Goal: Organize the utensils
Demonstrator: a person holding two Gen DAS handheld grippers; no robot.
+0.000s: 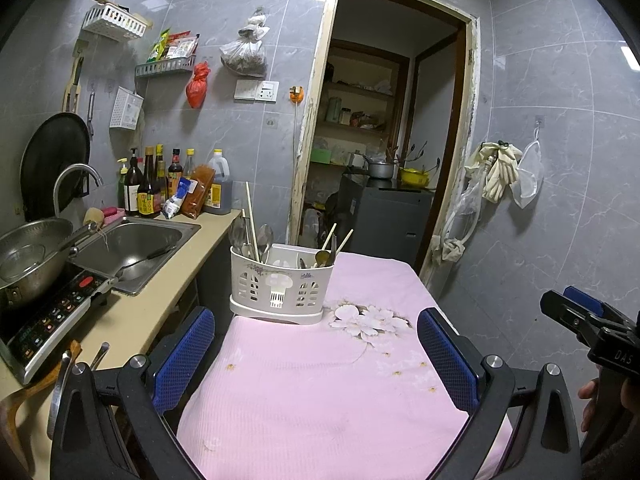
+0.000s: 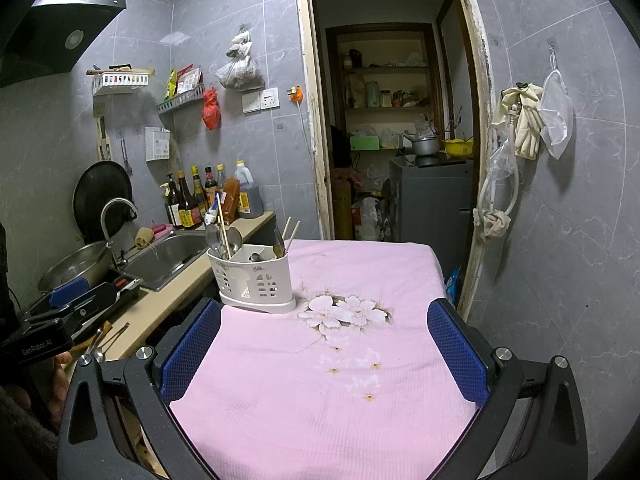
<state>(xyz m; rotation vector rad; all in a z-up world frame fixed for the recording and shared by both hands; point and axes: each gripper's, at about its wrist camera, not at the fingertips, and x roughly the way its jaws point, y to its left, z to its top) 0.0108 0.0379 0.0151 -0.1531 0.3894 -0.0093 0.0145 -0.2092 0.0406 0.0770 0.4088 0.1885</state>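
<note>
A white slotted utensil caddy (image 1: 280, 288) (image 2: 254, 280) stands on the pink floral cloth of the table (image 1: 320, 392) (image 2: 352, 408), near its far left side. Spoons (image 1: 265, 238) and chopsticks (image 1: 251, 216) lean in its compartments; spoons (image 2: 234, 238) also show in the right wrist view. My left gripper (image 1: 316, 344) hangs open over the near part of the cloth, nothing between its blue pads. My right gripper (image 2: 324, 340) is open too, likewise holding nothing. Each gripper appears at the edge of the other's view, the right gripper (image 1: 580, 312) and the left gripper (image 2: 64, 304).
To the left runs a beige counter (image 1: 136, 312) with a steel sink (image 1: 132, 248), a metal bowl (image 1: 28, 256) on an induction cooker (image 1: 52, 320) and sauce bottles (image 1: 160, 188). Loose spoon handles (image 1: 60, 384) lie on a wooden board at the counter's near end. A doorway (image 1: 384, 140) opens behind the table.
</note>
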